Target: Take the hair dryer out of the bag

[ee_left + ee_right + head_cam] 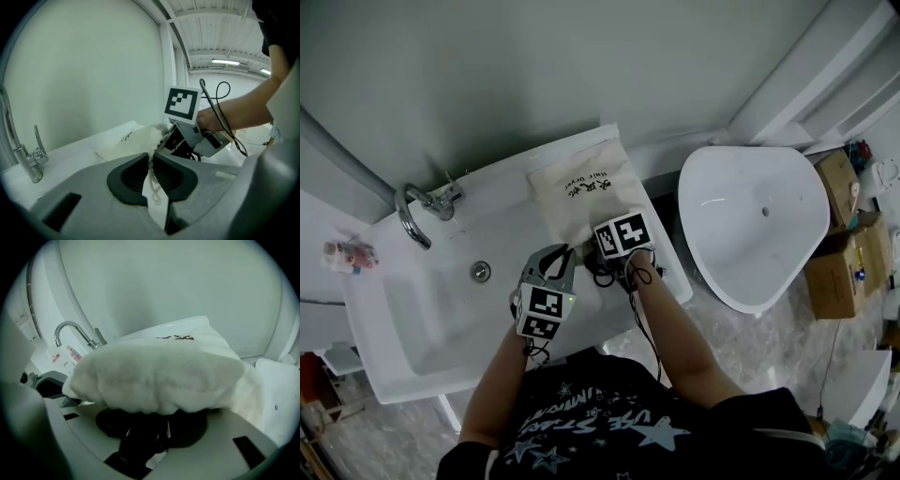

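A cream drawstring bag with dark print lies on the white counter, its mouth toward me. My left gripper is shut on the bag's white drawstring at the mouth's edge, and the cord runs between its pads. My right gripper points steeply down into the mouth. In the right gripper view the bag's bunched rim covers the fingertips of that gripper. Its jaws stand apart around a black thing in the opening; I cannot identify it. The left gripper view shows the right gripper against the bag.
A sink basin with a chrome faucet lies left of the bag. A white, rounded tub stands right of the counter, with cardboard boxes beyond it. The wall runs close behind the counter.
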Action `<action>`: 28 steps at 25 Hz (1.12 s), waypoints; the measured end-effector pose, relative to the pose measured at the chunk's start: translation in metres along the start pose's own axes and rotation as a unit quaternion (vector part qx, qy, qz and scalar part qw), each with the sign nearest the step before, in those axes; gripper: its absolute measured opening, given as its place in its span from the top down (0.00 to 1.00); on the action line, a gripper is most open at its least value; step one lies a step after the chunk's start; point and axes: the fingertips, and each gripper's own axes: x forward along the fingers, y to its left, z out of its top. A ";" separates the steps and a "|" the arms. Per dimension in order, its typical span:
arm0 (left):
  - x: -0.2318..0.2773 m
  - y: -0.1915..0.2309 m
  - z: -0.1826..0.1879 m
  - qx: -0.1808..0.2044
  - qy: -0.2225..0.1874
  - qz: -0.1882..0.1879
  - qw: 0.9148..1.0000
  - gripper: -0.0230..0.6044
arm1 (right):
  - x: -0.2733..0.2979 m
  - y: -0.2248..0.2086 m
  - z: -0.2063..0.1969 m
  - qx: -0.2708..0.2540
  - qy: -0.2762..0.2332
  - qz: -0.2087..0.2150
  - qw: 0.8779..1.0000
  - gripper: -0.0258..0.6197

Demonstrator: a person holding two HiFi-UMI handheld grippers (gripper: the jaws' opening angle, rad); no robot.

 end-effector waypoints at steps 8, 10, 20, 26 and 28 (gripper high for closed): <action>0.004 0.002 0.004 -0.014 -0.008 0.001 1.000 0.88 | -0.032 0.014 -0.029 0.025 0.001 0.036 0.999 0.66; 0.004 0.002 0.005 -0.014 -0.010 0.000 1.000 0.88 | -0.041 0.020 -0.036 0.024 0.003 0.044 0.999 0.66; 0.000 -0.002 0.013 -0.010 -0.012 -0.013 1.000 0.88 | -0.090 0.048 -0.071 0.009 -0.005 0.069 0.998 0.66; -0.001 -0.004 0.006 -0.014 -0.007 -0.019 1.000 0.88 | -0.115 0.063 -0.093 0.066 -0.042 0.090 0.993 0.66; -0.002 -0.007 0.002 -0.008 -0.001 -0.021 1.000 0.88 | -0.122 0.063 -0.098 0.060 -0.058 0.080 0.993 0.66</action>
